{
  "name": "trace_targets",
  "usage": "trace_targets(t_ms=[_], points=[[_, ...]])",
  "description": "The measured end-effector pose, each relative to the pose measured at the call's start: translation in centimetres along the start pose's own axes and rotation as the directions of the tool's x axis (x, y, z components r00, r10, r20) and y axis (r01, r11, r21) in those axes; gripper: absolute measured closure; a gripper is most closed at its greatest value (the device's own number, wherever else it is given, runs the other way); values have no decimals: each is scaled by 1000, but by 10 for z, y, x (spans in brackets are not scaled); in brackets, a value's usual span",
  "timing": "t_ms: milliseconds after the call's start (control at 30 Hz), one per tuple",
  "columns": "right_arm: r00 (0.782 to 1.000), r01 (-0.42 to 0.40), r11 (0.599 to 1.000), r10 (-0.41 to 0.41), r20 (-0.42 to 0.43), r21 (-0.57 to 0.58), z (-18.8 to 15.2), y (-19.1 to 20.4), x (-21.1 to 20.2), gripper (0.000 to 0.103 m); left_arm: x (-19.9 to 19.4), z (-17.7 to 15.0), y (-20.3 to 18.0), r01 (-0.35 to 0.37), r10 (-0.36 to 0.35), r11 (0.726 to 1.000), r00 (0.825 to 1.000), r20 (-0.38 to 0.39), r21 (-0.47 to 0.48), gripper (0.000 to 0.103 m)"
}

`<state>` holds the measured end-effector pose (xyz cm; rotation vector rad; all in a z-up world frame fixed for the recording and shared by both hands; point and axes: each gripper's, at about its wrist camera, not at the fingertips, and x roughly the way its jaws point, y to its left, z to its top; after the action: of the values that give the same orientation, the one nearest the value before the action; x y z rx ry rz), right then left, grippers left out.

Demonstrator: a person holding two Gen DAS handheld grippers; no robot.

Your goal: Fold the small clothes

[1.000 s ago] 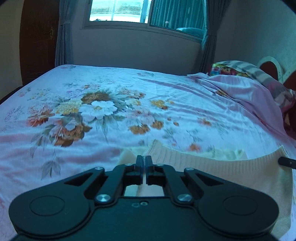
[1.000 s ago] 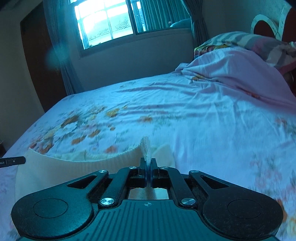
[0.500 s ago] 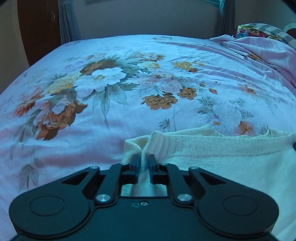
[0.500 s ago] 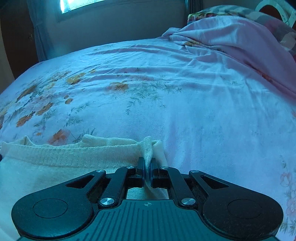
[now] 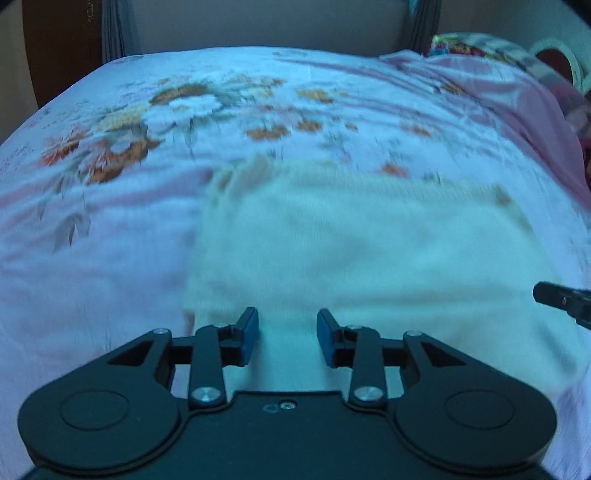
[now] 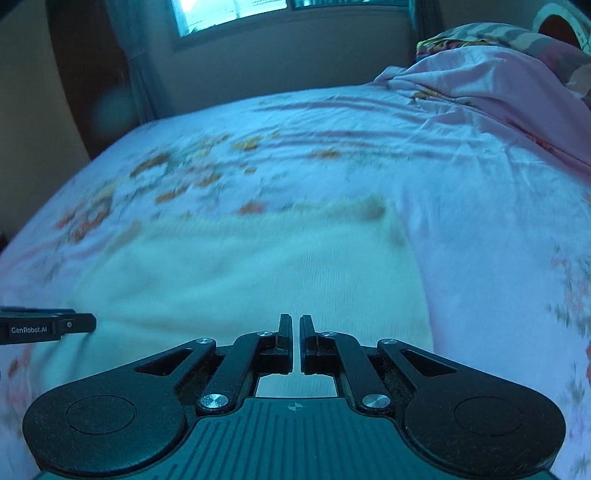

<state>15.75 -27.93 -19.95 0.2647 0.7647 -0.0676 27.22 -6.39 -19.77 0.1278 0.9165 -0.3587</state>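
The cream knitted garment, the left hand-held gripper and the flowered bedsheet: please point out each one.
cream knitted garment [image 5: 369,251]: left wrist view, middle of its flat knit surface.
left hand-held gripper [image 5: 287,334]: left wrist view, midway between its fingertips.
flowered bedsheet [image 6: 480,206]: right wrist view, bare part right of the garment.

A home bedroom: floral bedsheet [image 6: 332,155], pillows [image 6: 517,40] (curtained window [image 6: 236,11]).

Cream garment [image 5: 362,251] motion-blurred, near edge hidden behind left gripper [image 5: 287,341], bedsheet flowers [image 6: 173,184] smeared
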Motion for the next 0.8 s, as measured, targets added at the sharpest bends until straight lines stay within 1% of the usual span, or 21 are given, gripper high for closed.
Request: trace_targets(t_ms=[33,67,100,167,200,267,300,333,367,400,433,467,567,600,700,733,800], points=[[1000,18,1000,-19,-25,-18,-9,2,4,100,2,-7,-2,-16,16,1000,1000,-4,14,68],[996,50,998,-53,-75,-40,-19,2,15,101,2,-11,-3,-25,25,999,1000,0,22,68],[995,48,998,-52,-82,-40,-25,-1,20,101,1,-11,-3,-35,35,999,999,1,11,66],[994,66,998,-67,-88,-23,-21,0,16,100,-4,-7,-3,-41,41,999,999,-23,-16,67],[994,75,997,-76,-83,-12,-17,3,10,100,-7,-6,-4,-45,45,999,999,-27,-16,67],[998,48,999,-48,-27,1,-19,10,-9,100,-13,-9,-7,-54,53,999,998,-35,-1,67],[999,42,999,-43,-21,-16,-23,15,-14,100,-14,-12,-8,-57,57,998,998,-39,4,65],[998,55,998,-56,-37,-42,-30,19,-12,100,-15,-15,-9,-58,59,998,997,-44,9,65],[993,79,995,-84,-83,-61,-38,20,-4,100,-14,-19,-10,-59,60,998,997,-48,14,64],[991,79,995,-85,-101,-55,-46,16,1,100,-14,-22,-10,-62,63,998,997,-43,22,64],[995,67,997,-69,-77,-35,-50,12,1,100,-15,-25,-10,-63,64,998,997,-39,24,64],[995,62,998,-64,-73,-21,-51,9,0,100,-15,-26,-9,-64,64,998,997,-40,20,64],[993,72,997,-69,-95,22,-45,9,-6,100,-18,-27,-8,-68,68,998,996,-50,10,64],[992,79,997,-76,-97,23,-44,10,-8,100,-20,-27,-8,-69,69,998,996,-52,11,64],[993,100,995,-101,-58,-19,-51,17,-20,99,-26,-31,-10,-71,71,997,997,-42,17,63],[991,112,993,-115,-73,-34,-57,16,-16,99,-26,-33,-12,-78,79,996,996,-39,32,63],[992,101,995,-100,-71,3,-59,12,-17,99,-26,-36,-17,-94,96,994,995,-30,60,63]])
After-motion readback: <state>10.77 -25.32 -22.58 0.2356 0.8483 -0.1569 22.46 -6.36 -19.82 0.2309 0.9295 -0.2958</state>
